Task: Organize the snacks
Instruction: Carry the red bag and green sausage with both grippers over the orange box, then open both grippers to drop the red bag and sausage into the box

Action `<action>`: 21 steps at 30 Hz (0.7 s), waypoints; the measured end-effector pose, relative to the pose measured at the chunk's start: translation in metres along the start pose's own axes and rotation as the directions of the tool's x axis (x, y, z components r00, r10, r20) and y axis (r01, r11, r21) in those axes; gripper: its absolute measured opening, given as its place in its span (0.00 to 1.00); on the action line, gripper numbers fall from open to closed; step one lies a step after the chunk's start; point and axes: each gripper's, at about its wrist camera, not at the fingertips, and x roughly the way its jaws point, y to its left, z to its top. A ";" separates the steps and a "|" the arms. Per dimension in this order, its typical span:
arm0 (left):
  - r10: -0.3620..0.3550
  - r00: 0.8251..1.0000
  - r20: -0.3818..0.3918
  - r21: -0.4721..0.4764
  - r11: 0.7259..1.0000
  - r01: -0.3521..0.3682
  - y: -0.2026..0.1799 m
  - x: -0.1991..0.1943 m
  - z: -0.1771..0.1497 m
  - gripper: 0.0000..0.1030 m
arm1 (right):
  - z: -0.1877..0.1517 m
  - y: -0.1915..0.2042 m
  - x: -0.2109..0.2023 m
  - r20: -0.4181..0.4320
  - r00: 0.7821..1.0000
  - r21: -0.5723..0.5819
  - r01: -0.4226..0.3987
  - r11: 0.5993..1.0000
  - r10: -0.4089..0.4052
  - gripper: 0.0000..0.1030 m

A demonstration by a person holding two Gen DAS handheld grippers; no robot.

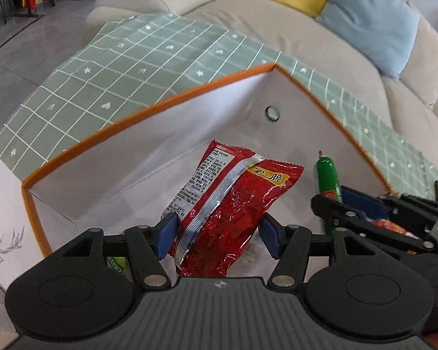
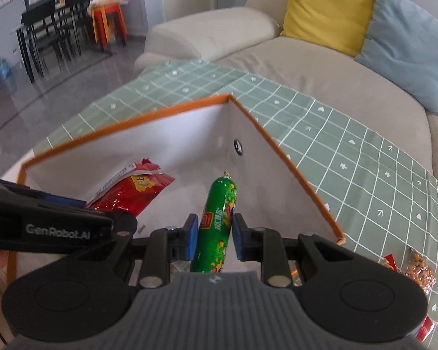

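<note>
An orange-rimmed storage box with white inner walls fills both views. My left gripper is shut on a red foil snack packet, held over the box's inside. To its right my right gripper reaches in too. In the right wrist view my right gripper is shut on a green-wrapped sausage stick that points into the box. The red packet and the left gripper's side show at the left of that view.
The box stands on a green grid-patterned cloth. Loose snack packets lie on the cloth at the right. A beige sofa with yellow and blue cushions lies behind. A dining table and chairs stand far left.
</note>
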 end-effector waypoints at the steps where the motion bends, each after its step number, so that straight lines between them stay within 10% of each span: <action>1: 0.011 1.000 -0.007 0.005 1.000 -0.011 0.000 0.004 -0.002 0.68 | 0.000 0.000 0.004 -0.010 1.000 -0.005 0.002 1.000 -0.003 0.21; 21: 0.073 0.997 -0.038 0.080 0.994 -0.069 0.000 0.025 -0.013 0.68 | -0.009 0.021 0.050 -0.117 0.991 -0.129 0.051 0.990 -0.066 0.22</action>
